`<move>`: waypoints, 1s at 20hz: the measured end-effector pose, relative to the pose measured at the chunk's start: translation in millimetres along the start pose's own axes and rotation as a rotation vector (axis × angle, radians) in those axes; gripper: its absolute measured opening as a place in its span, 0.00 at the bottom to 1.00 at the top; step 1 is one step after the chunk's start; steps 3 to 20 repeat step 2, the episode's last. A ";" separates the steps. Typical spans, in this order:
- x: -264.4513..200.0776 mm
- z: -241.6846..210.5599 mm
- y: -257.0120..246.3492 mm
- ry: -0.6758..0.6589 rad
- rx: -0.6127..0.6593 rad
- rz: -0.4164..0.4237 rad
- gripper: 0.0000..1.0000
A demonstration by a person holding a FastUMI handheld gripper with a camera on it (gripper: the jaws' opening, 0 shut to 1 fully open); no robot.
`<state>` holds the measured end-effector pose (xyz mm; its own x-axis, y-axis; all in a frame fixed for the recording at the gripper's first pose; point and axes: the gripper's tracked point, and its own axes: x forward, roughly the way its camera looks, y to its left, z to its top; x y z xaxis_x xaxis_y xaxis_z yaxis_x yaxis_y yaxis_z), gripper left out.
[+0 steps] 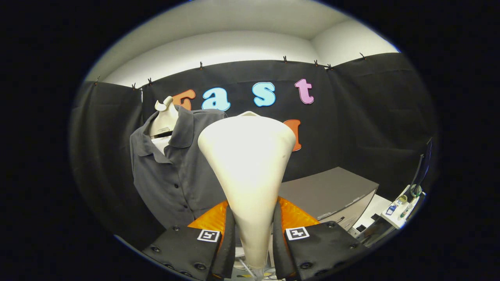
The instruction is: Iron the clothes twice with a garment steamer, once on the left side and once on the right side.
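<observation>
- garment steamer clamped between my gripper fingers, cream head flaring upward just ahead
- grey button shirt on mannequin, left of steamer, beyond fingers
- grey cabinet to the right

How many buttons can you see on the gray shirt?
3, in a line down the gray shirt front, beyond the steamer head the gripper grips. Lower ones may be hidden.
</observation>
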<state>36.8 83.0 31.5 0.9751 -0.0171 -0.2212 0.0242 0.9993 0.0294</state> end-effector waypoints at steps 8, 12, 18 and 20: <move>0.8 -5.0 0.8 0.011 0.011 0.001 0.47; 0.8 -5.0 0.8 0.011 0.011 0.001 0.47; 0.8 -5.0 0.8 0.011 0.011 0.001 0.47; 0.8 -5.0 0.8 0.011 0.011 0.001 0.47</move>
